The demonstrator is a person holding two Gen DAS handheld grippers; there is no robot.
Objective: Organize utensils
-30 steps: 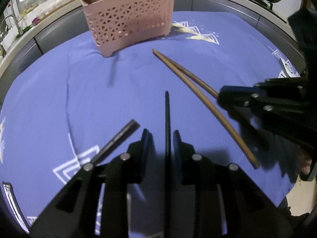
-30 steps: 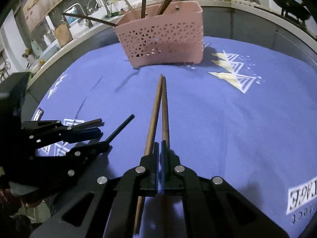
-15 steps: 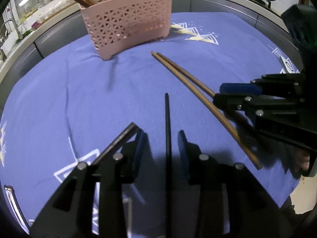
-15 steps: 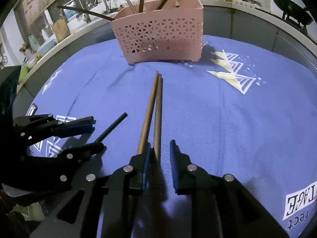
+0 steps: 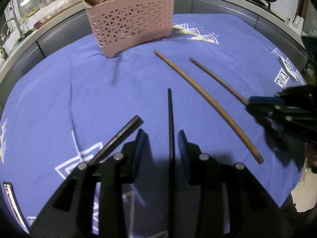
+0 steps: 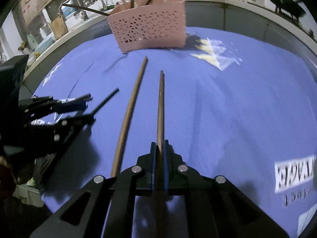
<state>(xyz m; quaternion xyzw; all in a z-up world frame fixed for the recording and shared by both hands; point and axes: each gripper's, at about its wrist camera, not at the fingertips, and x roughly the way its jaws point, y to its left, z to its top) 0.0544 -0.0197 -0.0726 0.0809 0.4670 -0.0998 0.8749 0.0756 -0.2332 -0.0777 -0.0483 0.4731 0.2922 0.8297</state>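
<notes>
Tongs on the right [image 6: 159,148] are nipped onto one brown wooden chopstick [image 6: 161,107], best lifted level toward the far pink lattice plastic basket [image 6: 148,29], while the left tongs [image 5: 159,138] gape around a thin black chopstick [image 5: 170,115] lying on the blue-clothed desk [image 5: 59,99].

Open blue cloth [image 6: 227,107] stretches ahead and to the right of the right gripper [image 6: 159,148], clear up to the pink basket [image 6: 150,29] standing at the far edge. A loose brown chopstick [image 6: 128,117] lies just to its left, with the left gripper [image 6: 87,109] and a black chopstick [image 6: 106,100] blocking farther left. Bare cloth lies between both grippers and the basket.
</notes>
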